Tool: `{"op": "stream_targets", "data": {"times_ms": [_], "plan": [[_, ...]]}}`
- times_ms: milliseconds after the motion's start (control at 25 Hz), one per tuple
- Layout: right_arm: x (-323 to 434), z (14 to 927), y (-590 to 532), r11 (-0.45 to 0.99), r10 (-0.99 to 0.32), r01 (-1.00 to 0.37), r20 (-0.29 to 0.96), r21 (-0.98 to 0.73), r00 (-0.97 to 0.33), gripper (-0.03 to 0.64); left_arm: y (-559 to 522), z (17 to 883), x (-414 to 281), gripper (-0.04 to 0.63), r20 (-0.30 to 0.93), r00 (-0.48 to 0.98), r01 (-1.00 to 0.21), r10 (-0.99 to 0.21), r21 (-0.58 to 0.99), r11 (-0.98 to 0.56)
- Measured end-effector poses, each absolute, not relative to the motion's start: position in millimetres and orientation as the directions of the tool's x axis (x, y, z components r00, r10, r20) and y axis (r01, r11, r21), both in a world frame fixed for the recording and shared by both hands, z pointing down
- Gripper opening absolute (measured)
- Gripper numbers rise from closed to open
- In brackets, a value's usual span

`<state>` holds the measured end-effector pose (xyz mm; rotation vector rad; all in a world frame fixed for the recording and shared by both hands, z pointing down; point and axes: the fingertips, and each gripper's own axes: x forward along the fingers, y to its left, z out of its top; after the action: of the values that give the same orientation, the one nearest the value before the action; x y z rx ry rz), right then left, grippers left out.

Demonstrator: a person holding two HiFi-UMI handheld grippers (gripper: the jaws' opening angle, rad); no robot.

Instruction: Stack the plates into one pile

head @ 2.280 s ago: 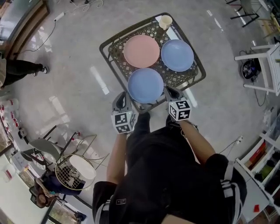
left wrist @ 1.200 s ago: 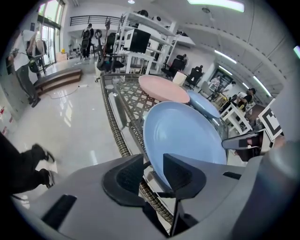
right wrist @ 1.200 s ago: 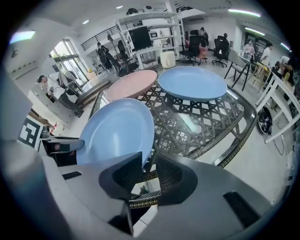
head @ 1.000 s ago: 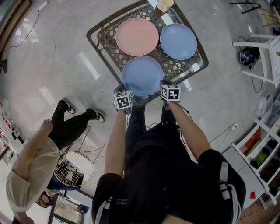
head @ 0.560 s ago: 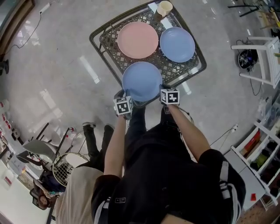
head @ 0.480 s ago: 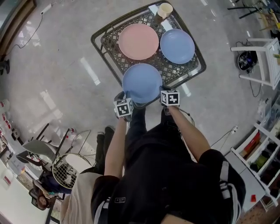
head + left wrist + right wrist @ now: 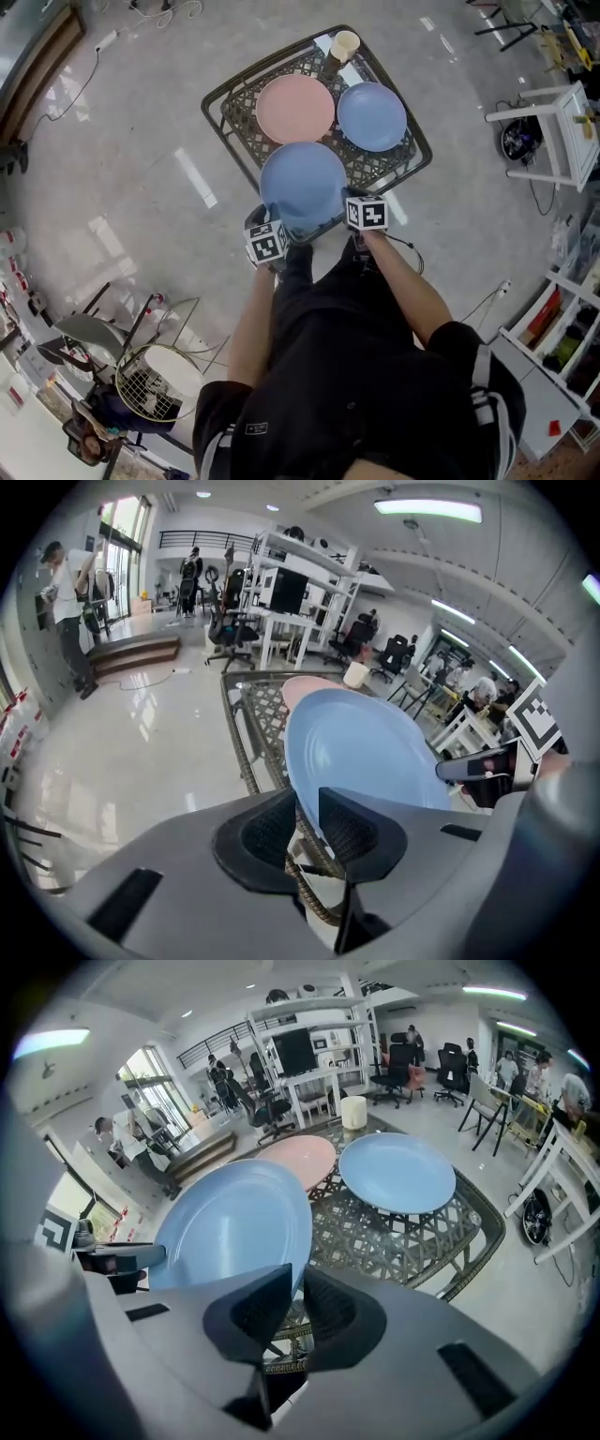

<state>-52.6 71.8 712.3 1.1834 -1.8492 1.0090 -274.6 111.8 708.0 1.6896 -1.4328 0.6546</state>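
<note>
A blue plate (image 7: 303, 184) hangs above the near edge of the wicker table (image 7: 234, 112), held from both sides. My left gripper (image 7: 270, 228) is shut on its left rim, and the plate (image 7: 366, 752) runs out from between the pads. My right gripper (image 7: 351, 202) is shut on the right rim of the same plate (image 7: 234, 1227). A pink plate (image 7: 294, 108) lies at the table's back left. A second blue plate (image 7: 372, 115) lies at the back right. The pink plate (image 7: 298, 1162) and the other blue plate (image 7: 397, 1173) also show in the right gripper view.
A paper cup (image 7: 344, 43) stands at the table's far corner. A white side table (image 7: 548, 122) and shelving (image 7: 562, 342) stand to the right. A round wire basket (image 7: 157, 380) sits on the floor at the lower left. People stand far off in the left gripper view.
Both grippers have risen with the near blue plate, lifting it off the table. A passer-by who crossed the floor at the lower left has gone from view.
</note>
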Motion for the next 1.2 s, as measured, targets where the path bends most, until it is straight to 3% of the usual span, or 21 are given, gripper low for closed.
{"op": "stream_targets", "data": {"times_ms": [560,1200], "plan": [[-4,689,-6,0.382,-0.351,-0.88,0.837,-0.282,-0.42,0.038,56,676,-222,0.084,0.794,0.116,-0.972,-0.597,0.214,0.096],[106,685,-124,0.475,-0.298,-0.826,0.828,-0.302,-0.474,0.037,-33,681,-103,0.081,0.784,0.042,-0.938,-0.619,0.245,0.246]]}}
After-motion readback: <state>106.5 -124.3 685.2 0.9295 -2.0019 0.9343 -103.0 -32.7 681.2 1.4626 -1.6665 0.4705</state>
